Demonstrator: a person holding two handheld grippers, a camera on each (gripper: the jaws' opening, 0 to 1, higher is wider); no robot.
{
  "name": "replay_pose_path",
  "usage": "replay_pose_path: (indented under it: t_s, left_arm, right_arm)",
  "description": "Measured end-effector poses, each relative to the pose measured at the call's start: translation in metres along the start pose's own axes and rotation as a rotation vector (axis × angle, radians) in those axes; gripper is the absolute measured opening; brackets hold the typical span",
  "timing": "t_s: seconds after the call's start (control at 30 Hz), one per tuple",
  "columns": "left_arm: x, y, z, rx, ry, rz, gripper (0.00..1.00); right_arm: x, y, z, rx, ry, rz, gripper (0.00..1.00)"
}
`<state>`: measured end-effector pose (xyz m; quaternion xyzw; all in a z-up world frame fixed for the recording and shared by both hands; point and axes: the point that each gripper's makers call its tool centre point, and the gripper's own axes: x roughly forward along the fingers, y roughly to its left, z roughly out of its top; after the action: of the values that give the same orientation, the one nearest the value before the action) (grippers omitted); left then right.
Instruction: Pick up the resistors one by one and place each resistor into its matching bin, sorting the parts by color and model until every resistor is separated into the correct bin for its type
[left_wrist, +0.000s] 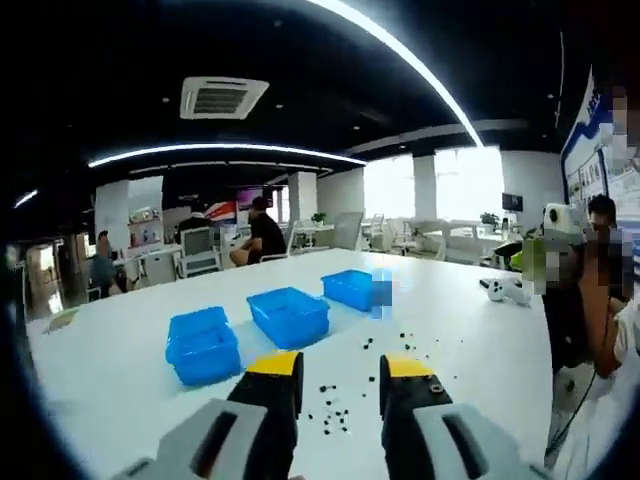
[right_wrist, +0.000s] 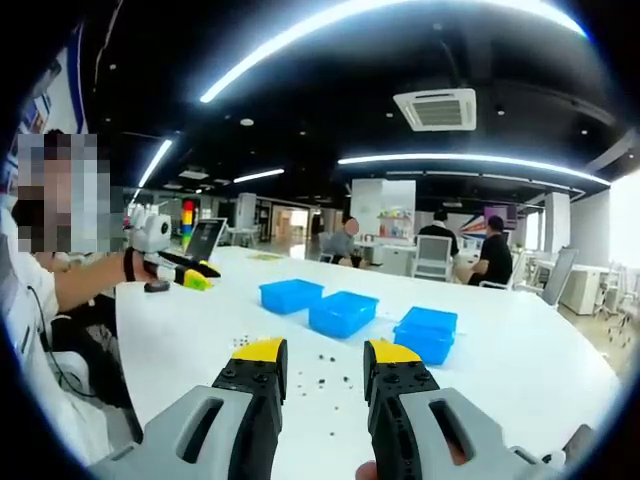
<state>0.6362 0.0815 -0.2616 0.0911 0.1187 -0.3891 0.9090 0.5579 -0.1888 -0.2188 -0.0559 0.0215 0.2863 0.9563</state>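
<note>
Sitting on glossy white surface (left_wrist: 120, 370): three blue rectangular plastic bins (left_wrist: 288, 316), tiny black scattered resistors (left_wrist: 335, 415). Left gripper (left_wrist: 340, 372) and right gripper (right_wrist: 325, 358) jaws parted, empty.

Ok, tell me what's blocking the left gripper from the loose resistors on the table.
Nothing visible. The left gripper hangs with jaws apart, and the scattered resistors lie on bare white table just beyond them. The three blue bins sit farther back, off that path.
</note>
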Motion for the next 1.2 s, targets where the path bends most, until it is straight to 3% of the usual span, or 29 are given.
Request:
replay_pose_path:
  t_s: [0.07, 0.13, 0.23, 0.33, 0.53, 0.73, 1.03, 1.07, 1.1, 1.17, 1.2]
  left_arm:
    - [0.016, 0.003, -0.002, -0.006, 0.044, -0.041, 0.31]
    - [0.029, 0.003, -0.012, -0.004, 0.127, -0.090, 0.31]
    - [0.046, 0.005, -0.032, 0.067, 0.268, -0.146, 0.30]
    - [0.063, 0.012, -0.052, 0.082, 0.418, -0.170, 0.27]
    - [0.086, 0.016, -0.073, 0.114, 0.582, -0.218, 0.26]
    - [0.109, 0.014, -0.083, 0.106, 0.659, -0.253, 0.23]
    - [0.113, 0.019, -0.099, 0.105, 0.769, -0.262, 0.21]
    - [0.113, 0.017, -0.099, 0.090, 0.771, -0.276, 0.19]
    - [0.112, 0.018, -0.099, 0.050, 0.779, -0.251, 0.17]
    - [0.113, 0.018, -0.099, 0.054, 0.767, -0.263, 0.11]
    - [0.112, 0.013, -0.099, 0.019, 0.769, -0.290, 0.07]
  right_arm:
    - [-0.001, -0.002, 0.001, 0.003, -0.005, -0.003, 0.33]
    - [-0.002, -0.003, 0.002, 0.003, -0.008, -0.006, 0.33]
    - [-0.002, -0.004, 0.004, 0.005, -0.015, -0.012, 0.32]
    - [-0.002, -0.004, 0.004, 0.005, -0.015, -0.011, 0.32]
    - [-0.001, 0.001, 0.005, 0.000, -0.019, 0.004, 0.33]
    - [-0.001, 0.004, 0.004, -0.004, -0.017, 0.013, 0.33]
    - [0.002, 0.006, 0.001, -0.001, -0.012, 0.020, 0.32]
    - [0.004, 0.007, 0.000, -0.002, -0.008, 0.025, 0.33]
    - [0.005, 0.009, -0.001, -0.003, -0.005, 0.029, 0.33]
    - [0.005, 0.010, -0.001, -0.004, -0.004, 0.035, 0.33]
    - [0.006, 0.011, -0.002, -0.004, -0.003, 0.037, 0.33]
